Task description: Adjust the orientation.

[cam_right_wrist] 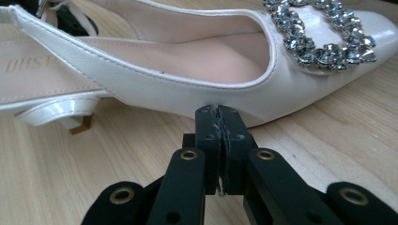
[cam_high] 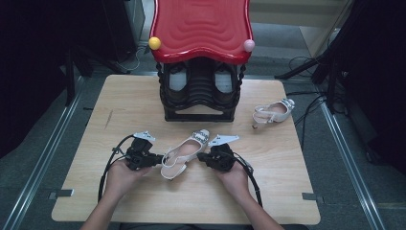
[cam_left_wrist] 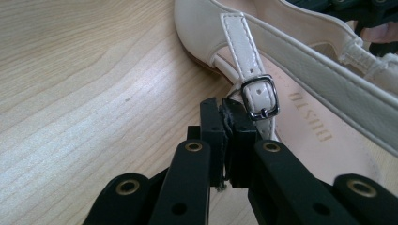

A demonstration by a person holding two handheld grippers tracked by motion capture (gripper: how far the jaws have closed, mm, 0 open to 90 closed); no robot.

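Wooden table [cam_high: 119, 110] carries a red-topped shoe rack [cam_high: 201, 72] ahead of both tools. Between them lies the white shoe [cam_high: 184, 153]. Left gripper [cam_left_wrist: 228, 112] and right gripper [cam_right_wrist: 219, 115], both closed and empty, press its sides; seemingly nudging it, next needing aligned pushing toward the rack.

On the table [cam_high: 119, 105], a shoe rack [cam_high: 200, 91] stands at the far middle edge, with a pair of shoes [cam_high: 178, 79] inside it. A shoe [cam_high: 184, 153] lies in front of the rack, near the table's centre, toe pointing away and to the right. The left hand-held gripper [cam_high: 155, 159] sits just left of its heel end, the right hand-held gripper [cam_high: 202, 157] just right of its side. A second shoe [cam_high: 274, 112] lies to the right of the rack, well apart from the first.
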